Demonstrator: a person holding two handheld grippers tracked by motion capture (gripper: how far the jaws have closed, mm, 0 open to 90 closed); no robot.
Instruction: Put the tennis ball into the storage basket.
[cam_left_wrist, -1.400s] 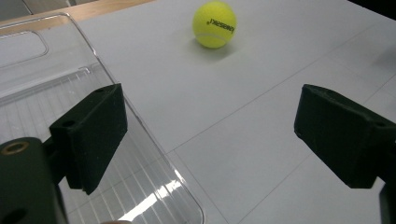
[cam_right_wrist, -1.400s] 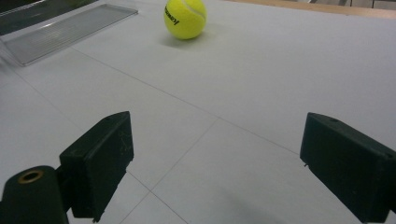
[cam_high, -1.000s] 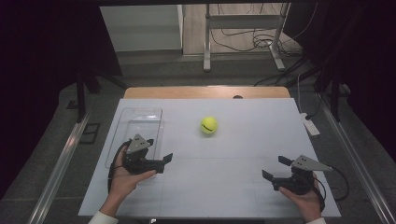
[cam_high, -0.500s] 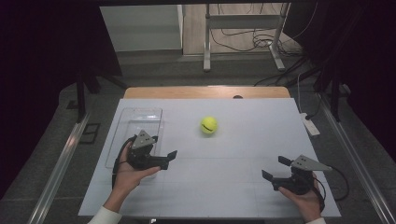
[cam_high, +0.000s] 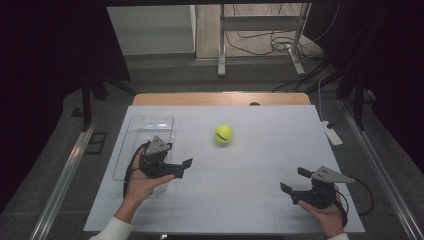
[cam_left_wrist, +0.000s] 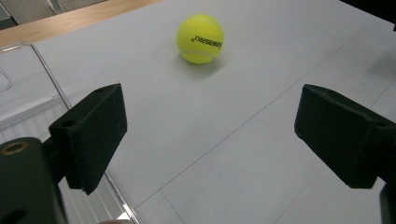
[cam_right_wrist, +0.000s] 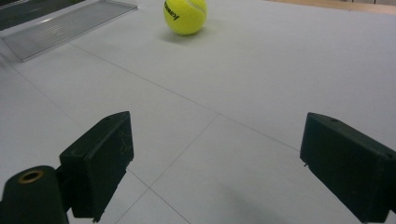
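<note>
Tennis ball (cam_high: 223, 134) at rest on the white counter (cam_high: 260, 200), far-centre, lying far and to the right of the left hand-held gripper (cam_high: 181, 168) and well apart from it; round, hence no long axis to align with. Left hand-held gripper released, jaws spread wide and empty, nearer to the ball than the right hand-held gripper (cam_high: 295, 180), likewise released and empty at the near right. Clear plastic tray (cam_high: 145, 125) just left of the left hand; bare counter between jaws and ball, no obstruction.
</note>
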